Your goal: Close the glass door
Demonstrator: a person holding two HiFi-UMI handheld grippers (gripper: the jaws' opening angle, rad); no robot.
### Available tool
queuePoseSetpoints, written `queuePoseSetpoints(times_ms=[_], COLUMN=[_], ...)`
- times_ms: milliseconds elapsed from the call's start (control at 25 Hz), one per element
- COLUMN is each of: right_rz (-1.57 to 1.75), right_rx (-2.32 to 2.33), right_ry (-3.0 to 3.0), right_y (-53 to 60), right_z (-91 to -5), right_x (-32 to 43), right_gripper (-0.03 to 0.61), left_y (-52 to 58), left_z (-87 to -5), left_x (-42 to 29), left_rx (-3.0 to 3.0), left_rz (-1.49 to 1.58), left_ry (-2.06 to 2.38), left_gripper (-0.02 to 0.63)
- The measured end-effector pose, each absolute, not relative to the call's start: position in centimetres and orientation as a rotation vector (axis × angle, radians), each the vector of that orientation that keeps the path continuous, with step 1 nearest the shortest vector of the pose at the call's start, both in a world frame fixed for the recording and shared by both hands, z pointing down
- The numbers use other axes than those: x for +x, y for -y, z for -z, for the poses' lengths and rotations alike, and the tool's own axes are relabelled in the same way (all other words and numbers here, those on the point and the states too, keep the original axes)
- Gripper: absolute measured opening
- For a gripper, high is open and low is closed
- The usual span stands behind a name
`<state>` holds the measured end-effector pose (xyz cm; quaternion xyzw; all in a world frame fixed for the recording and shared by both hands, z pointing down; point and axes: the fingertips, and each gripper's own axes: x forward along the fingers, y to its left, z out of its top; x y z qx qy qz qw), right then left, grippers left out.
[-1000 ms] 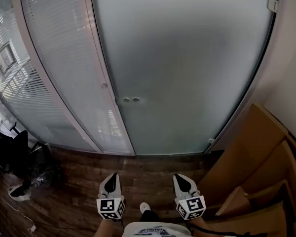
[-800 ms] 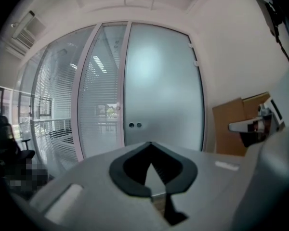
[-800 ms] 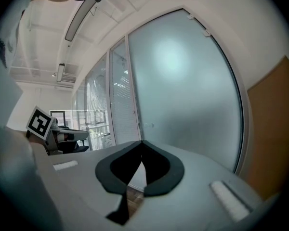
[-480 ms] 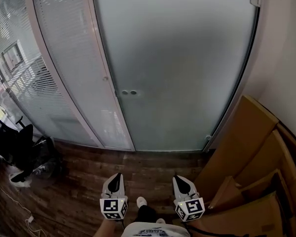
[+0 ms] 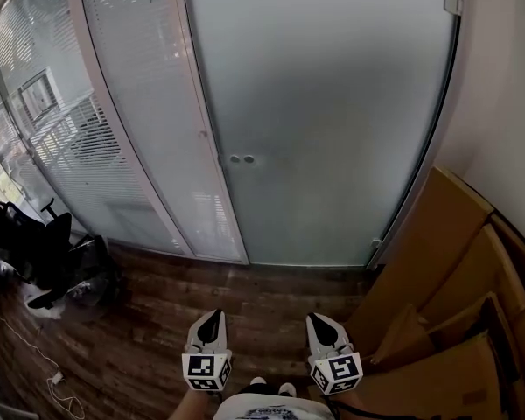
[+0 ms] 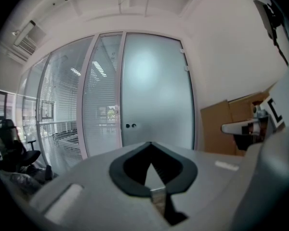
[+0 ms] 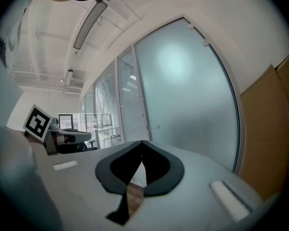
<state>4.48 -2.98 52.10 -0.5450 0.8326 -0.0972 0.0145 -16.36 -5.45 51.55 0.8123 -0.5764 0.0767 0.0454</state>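
The door (image 5: 332, 121) stands upright straight ahead, well apart from both grippers, with two round fittings (image 5: 241, 158) at its left edge and a hinge clip (image 5: 455, 3) at its right. The left gripper (image 5: 210, 318) hangs low before the fittings' edge, so it is probably the better placed to push there, while the right gripper (image 5: 322, 320) faces the door's middle. Both have jaws pressed together on nothing, and the door looks already shut.

Frosted glass door (image 5: 332, 112), wood-plank floor (image 5: 149, 322)
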Motion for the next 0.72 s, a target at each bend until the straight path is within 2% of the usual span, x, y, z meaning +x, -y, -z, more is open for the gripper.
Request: queuePoseSetpoints(times_ms=[720], right_rz=[0.263], right_rx=[-1.747], right_ry=[-2.644], right_y=[3.2], right_z=[-51.9], right_x=[0.6], right_gripper=[0.006], left_y=[6.1], left_z=[-52.0], left_x=[-19.5], left_rx=[2.508], left_rz=[-0.234], left_ry=[1.699], left_gripper=[0.002])
